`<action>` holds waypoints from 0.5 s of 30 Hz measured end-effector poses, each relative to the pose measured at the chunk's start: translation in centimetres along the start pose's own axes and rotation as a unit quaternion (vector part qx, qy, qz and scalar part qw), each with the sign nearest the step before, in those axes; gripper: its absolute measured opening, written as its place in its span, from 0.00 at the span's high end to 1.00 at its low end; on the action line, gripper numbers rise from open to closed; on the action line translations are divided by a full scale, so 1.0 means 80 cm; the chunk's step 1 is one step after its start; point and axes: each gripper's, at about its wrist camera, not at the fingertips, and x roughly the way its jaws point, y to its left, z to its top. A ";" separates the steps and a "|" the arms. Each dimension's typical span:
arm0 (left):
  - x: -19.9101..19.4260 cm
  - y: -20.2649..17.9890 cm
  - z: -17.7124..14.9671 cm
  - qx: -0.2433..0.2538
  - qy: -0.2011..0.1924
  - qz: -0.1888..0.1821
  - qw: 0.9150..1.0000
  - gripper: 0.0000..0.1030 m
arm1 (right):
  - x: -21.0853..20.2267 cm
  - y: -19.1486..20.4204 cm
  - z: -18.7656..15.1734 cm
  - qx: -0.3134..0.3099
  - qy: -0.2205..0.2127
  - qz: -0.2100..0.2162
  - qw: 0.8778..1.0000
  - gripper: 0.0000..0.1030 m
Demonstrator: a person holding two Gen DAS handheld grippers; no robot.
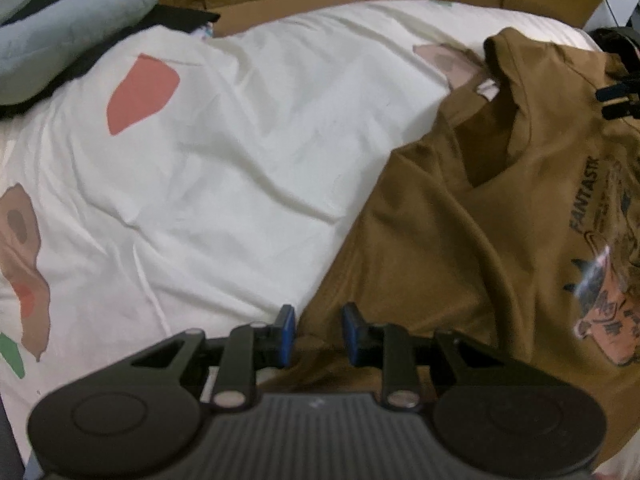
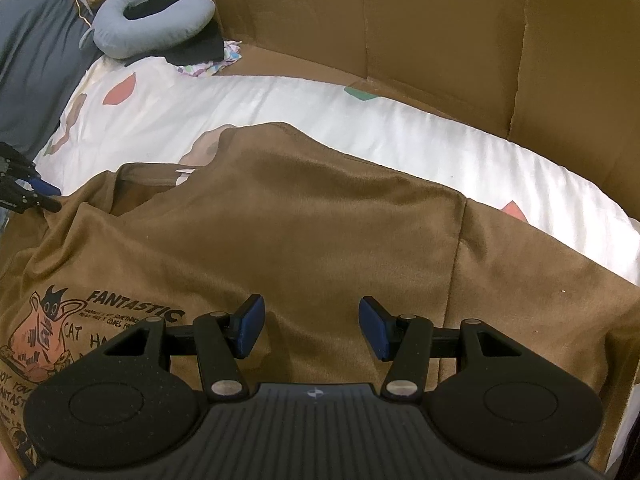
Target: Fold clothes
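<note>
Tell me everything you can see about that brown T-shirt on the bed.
The brown T-shirt is a soft, matte knit, lying print side up and rumpled on the white patterned bed cover, not yet folded. Its neckline shows a pale label inside. A chest print reads FANTASTIC beside a black cat on an orange shape, with smaller lettering below. One sleeve seam runs down its right part. The right tongs hang open over its middle; the left tongs sit open at its edge, cloth between them.

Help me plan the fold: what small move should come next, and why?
Probably lower the left hand-held gripper and close on the brown T-shirt edge beneath it. Both grippers are open and hold nothing; the shirt lies rumpled on the white bedding.
</note>
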 end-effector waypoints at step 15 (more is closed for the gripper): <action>0.008 -0.006 -0.015 -0.012 -0.013 0.005 1.000 0.90 | -0.004 -0.023 0.018 -0.005 -0.009 -0.013 1.000 0.43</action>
